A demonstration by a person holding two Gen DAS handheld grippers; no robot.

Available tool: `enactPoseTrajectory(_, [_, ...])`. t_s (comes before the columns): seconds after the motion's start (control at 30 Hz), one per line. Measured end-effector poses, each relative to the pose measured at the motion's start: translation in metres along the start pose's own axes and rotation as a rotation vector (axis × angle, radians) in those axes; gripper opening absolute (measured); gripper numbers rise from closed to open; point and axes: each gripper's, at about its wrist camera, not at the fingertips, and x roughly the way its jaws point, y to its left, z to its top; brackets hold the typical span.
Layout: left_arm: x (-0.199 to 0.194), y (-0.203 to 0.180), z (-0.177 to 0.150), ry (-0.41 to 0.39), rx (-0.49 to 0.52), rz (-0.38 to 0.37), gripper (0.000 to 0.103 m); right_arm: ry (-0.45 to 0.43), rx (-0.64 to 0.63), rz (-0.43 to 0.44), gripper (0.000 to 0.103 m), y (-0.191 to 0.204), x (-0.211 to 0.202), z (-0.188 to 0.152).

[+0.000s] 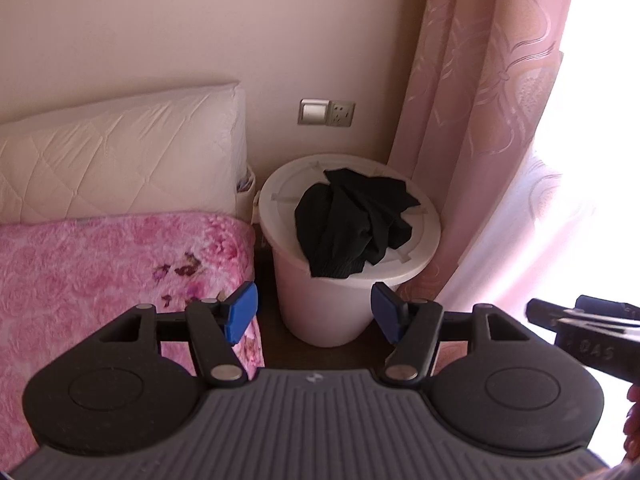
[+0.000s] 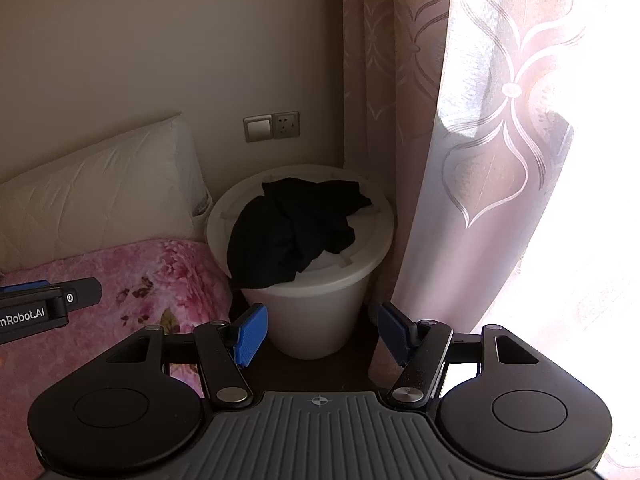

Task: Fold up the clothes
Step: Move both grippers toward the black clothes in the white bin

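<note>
Both blue-padded grippers, left (image 1: 314, 312) and right (image 2: 322, 334), hang spread and empty at lower centre, while the crumpled black garment (image 1: 354, 222) sits bunched, unfolded, on the white plastic bucket's lid (image 1: 424, 240) mid-frame, so folding remains.

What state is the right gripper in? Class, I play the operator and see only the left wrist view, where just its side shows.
Observer: The right gripper is open, with nothing between its blue pads.
Operator: What does it point at?
Observer: The white bucket, straight ahead, with the black garment heaped on top.
Operator: Where is my left gripper from there?
Observer: The left gripper is over the pink blanket, left of the bucket.
</note>
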Motion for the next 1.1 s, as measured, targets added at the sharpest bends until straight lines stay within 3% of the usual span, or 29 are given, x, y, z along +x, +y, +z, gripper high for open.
enactPoseTrajectory(0.23, [0.012, 0.021, -0.004, 0.039, -0.033, -0.003, 0.059, 0.011, -0.027, -0.001, 0.065, 0.005, 0.006, 0.01])
enactPoseTrajectory(1.1, [0.039, 0.043, 0.031, 0.005, -0.09, 0.032, 0.058, -0.012, -0.115, 0.053, 0.065, 0.027, 0.061, 0.058])
